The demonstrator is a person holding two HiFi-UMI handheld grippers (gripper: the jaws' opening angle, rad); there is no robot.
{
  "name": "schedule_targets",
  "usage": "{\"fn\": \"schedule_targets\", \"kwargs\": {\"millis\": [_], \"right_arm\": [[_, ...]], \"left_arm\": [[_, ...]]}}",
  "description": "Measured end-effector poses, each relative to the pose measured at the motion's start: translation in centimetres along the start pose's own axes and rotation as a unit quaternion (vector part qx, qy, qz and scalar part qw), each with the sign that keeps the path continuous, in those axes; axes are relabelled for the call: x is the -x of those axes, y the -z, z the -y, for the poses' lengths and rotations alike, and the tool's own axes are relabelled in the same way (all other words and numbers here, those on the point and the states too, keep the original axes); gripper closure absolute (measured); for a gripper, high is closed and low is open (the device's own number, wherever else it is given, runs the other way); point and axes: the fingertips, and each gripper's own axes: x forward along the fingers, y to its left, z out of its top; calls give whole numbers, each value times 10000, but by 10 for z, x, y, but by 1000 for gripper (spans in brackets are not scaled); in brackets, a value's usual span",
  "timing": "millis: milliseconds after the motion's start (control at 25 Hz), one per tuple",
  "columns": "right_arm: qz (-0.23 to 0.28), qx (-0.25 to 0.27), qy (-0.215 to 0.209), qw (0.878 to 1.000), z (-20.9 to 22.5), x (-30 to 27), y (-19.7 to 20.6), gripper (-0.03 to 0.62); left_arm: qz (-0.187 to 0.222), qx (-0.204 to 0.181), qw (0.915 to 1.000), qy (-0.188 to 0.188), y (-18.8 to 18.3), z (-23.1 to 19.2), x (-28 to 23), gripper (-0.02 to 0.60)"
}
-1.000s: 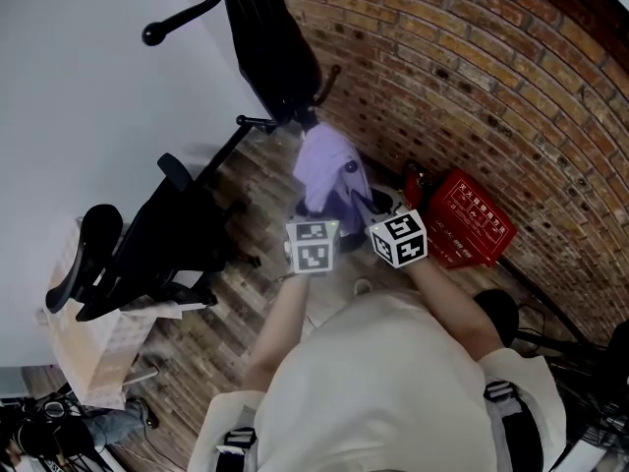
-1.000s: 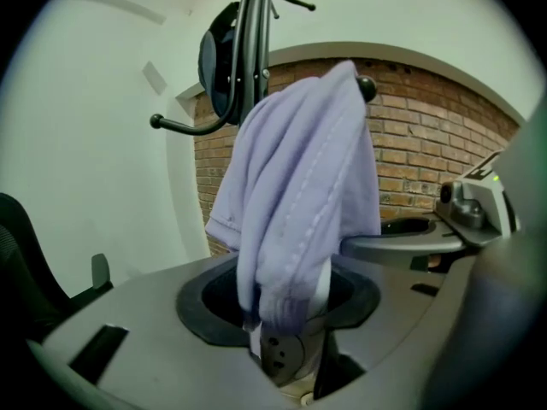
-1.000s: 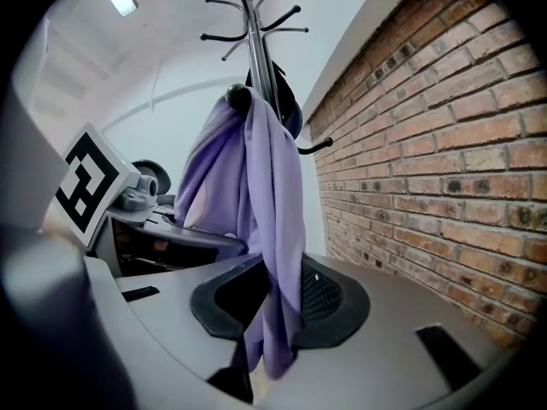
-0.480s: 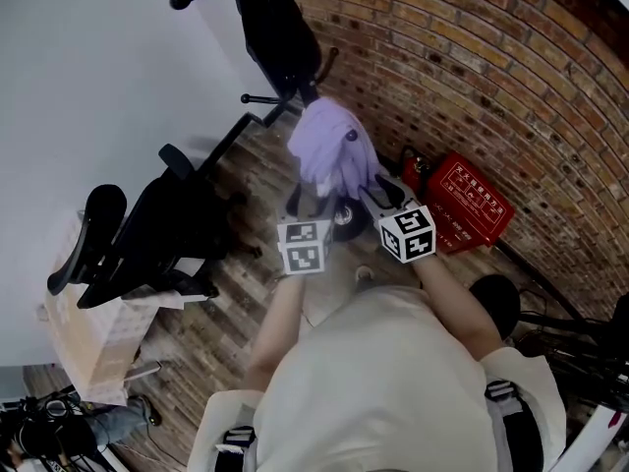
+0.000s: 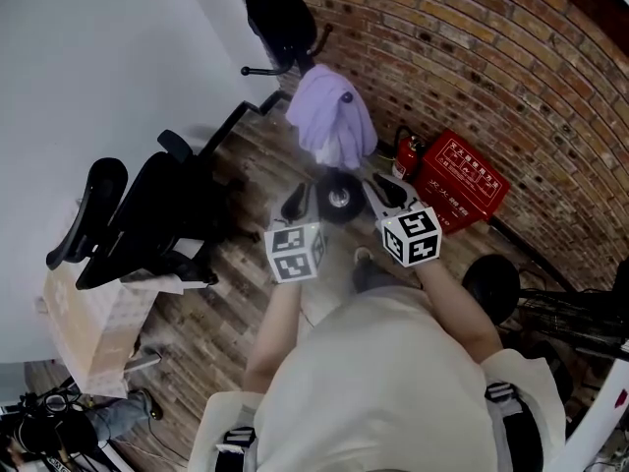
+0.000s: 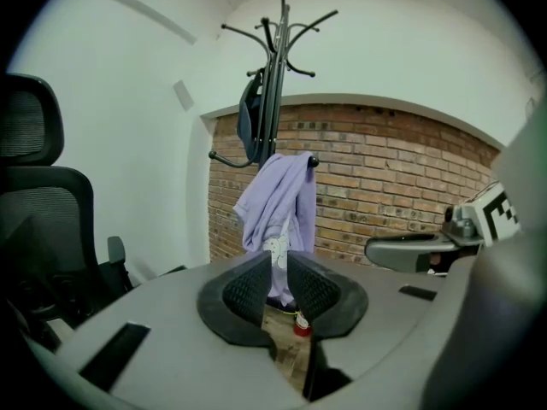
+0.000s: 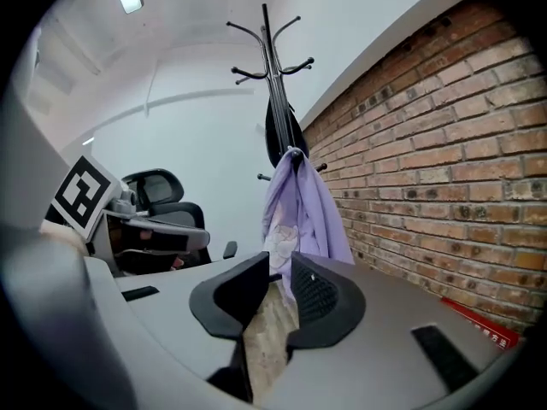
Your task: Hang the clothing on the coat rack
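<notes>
Hanging: one garment point(image 6: 278, 199), one rack point(image 6: 279, 67)

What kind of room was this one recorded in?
Probably a corner of an office. A black office chair stands on a wood-plank floor. Beside a brick wall, a coat rack holds a purple garment. A red box sits at the foot of the wall.

Coat rack point(image 5: 257, 71) top cropped in head view
</notes>
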Motion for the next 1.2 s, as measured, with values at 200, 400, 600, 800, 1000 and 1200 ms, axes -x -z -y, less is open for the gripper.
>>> {"fn": "schedule_targets", "kwargs": {"millis": [200, 400, 600, 800, 1000, 1200], "right_arm": [[75, 134, 50, 9999, -22, 35, -6, 572], [243, 76, 73, 9996, -37, 71, -17, 583], [418, 82, 28, 9991, -51, 99, -26, 589], [563, 314, 69, 9979, -63, 124, -31, 592], [647, 546, 155, 9963, -71, 140, -33, 594], [688, 447, 150, 9965, -76, 143, -34, 594]], "left_arm": [[285, 152, 9995, 11, 0, 7, 44, 548], [509, 262, 9984, 13, -4, 17, 88, 565], [650, 294, 9974, -38, -5, 27, 123, 569], [710, 299, 9970, -21, -1, 38, 147, 569], [676, 357, 9971, -8, 9, 40, 160, 569], [706, 351, 9969, 33, 8, 41, 162, 569]]}}
